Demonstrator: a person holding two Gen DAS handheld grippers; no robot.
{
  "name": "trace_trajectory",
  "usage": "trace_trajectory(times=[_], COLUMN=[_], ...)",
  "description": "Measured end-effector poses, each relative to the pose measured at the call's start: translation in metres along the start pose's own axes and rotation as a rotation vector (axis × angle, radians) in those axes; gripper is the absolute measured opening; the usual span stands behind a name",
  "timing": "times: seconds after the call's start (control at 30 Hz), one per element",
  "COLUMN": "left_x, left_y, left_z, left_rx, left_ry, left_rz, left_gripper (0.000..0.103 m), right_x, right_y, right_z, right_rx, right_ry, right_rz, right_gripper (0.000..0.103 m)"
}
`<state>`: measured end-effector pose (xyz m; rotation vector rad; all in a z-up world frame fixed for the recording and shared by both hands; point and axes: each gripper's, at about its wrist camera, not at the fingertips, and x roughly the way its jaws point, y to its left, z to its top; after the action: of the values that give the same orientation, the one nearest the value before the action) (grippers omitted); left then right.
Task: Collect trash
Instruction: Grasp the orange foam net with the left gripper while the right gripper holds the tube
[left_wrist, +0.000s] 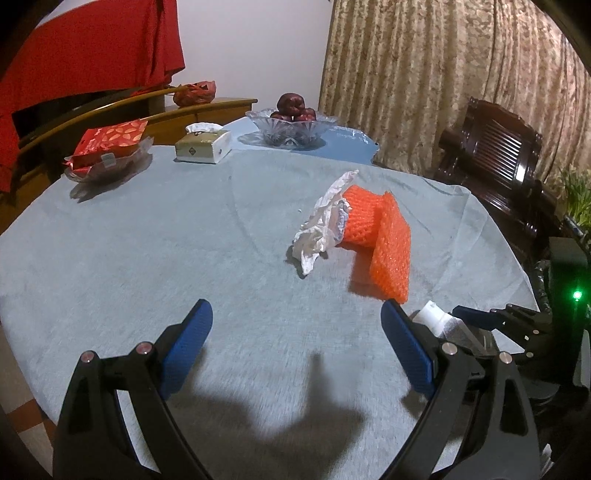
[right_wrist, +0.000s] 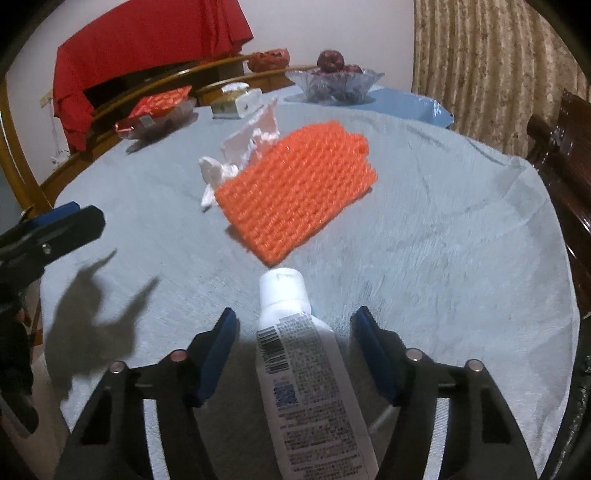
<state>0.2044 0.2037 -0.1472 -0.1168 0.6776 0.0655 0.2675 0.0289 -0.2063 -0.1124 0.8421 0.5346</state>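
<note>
An orange foam net sleeve (left_wrist: 380, 236) lies on the grey tablecloth (left_wrist: 147, 236), with a crumpled silver wrapper (left_wrist: 325, 225) against its left side. Both also show in the right wrist view, the sleeve (right_wrist: 295, 192) and the wrapper (right_wrist: 243, 147). My left gripper (left_wrist: 297, 328) is open and empty, short of the sleeve. A white tube (right_wrist: 299, 362) with printed text lies between the fingers of my right gripper (right_wrist: 293, 332), which is open with gaps on both sides. The tube's cap (left_wrist: 436, 317) shows at the right in the left wrist view.
At the far side stand a glass bowl of dark red fruit (left_wrist: 291, 125), a tissue box (left_wrist: 203, 146) and a glass dish with red packets (left_wrist: 107, 155). A dark wooden chair (left_wrist: 491, 162) is at the right. Wooden chair backs (right_wrist: 147, 92) curve behind the table.
</note>
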Motion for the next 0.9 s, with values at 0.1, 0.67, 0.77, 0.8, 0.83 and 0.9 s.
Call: trace_trajectory(times=[0.1,0.67,0.77,0.8,0.83,0.9], left_x=[0.002,0.014,0.016,0.016,0.016,0.018], left_y=[-0.003,-0.023,-0.026,-0.027,-0.028,-0.030], left_z=[0.001,0.001,0.001,0.001,0.001,0.004], left_rx=[0.007,0.035,0.043,0.045,0.048,0.049], left_ry=[0.000,0.017,0.021,0.020,0.018,0.018], left_rz=[0.000,-0.028,-0.032,-0.032,-0.033,-0.037], left_gripper=[0.090,0.090,0.090,0.090,0.090,0.090], right_x=[0.000,-0.008,-0.009,-0.011,-0.014,-0.019], right_y=[-0.004,-0.046,-0.047,-0.049,-0.051,-0.058], right_z=[0.001,-0.004,-0.004,-0.004,-0.005,-0.004], right_rx=[0.002,0.116,0.125,0.134,0.146,0.173], right_ry=[0.001,-0.010,-0.019,-0.027,-0.037,-0.059], right_rz=[-0.009,-0.048,-0.042,-0.042,-0.054,-0.073], right_gripper=[0.042,0.048,0.045,0.044,0.044,0.043])
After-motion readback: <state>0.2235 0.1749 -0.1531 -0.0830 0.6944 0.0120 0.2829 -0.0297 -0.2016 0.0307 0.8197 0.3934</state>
